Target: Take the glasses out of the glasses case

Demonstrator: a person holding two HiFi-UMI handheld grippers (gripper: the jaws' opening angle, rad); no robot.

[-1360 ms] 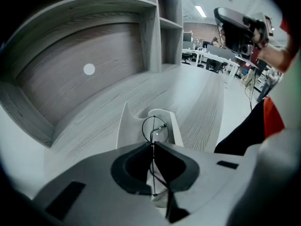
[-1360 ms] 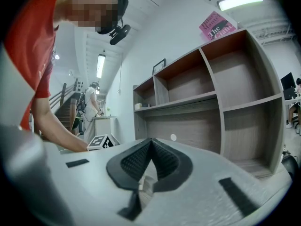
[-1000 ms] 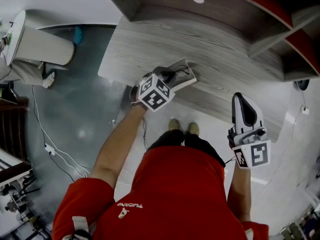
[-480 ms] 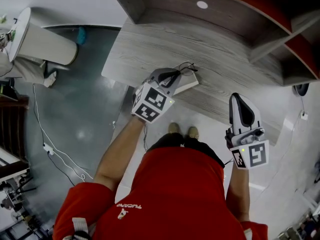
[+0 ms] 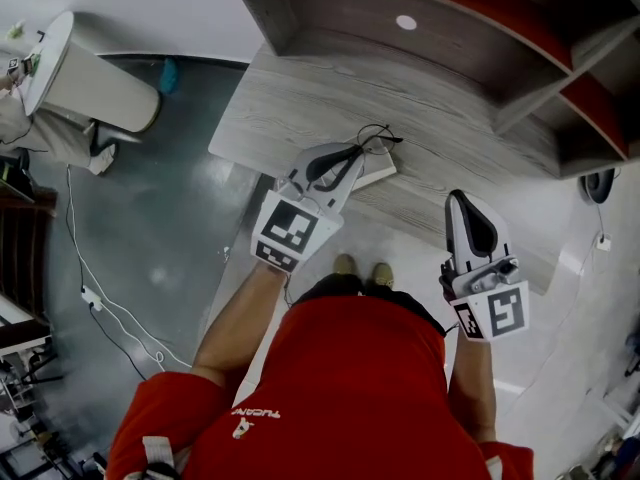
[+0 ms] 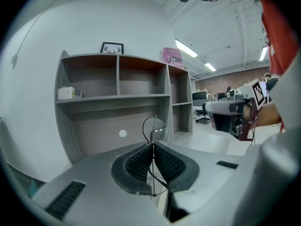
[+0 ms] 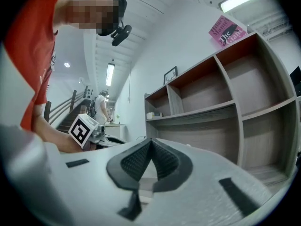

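Note:
My left gripper (image 5: 350,155) is shut on a pair of thin black wire-rimmed glasses (image 5: 376,136) and holds them up above the grey wooden desk (image 5: 430,103). In the left gripper view the wire frame runs down between the pads (image 6: 141,161), and one round lens (image 6: 155,128) stands above the left gripper (image 6: 153,147). The open white glasses case (image 5: 380,171) lies on the desk near its front edge, just under the glasses. My right gripper (image 5: 461,199) hangs off the desk's front edge to the right, its jaws shut on nothing. Its pads (image 7: 136,161) meet at the tip of the right gripper (image 7: 150,143).
A grey shelf unit (image 5: 440,28) with open compartments rises behind the desk; a white box (image 6: 66,92) sits on one shelf and a small picture (image 6: 112,47) on top. A round white stand (image 5: 85,83) and loose cables (image 5: 100,298) are on the floor to the left.
My left gripper has risen and tilted up toward level, lifting the glasses off the case. The right gripper has drifted a little up and left.

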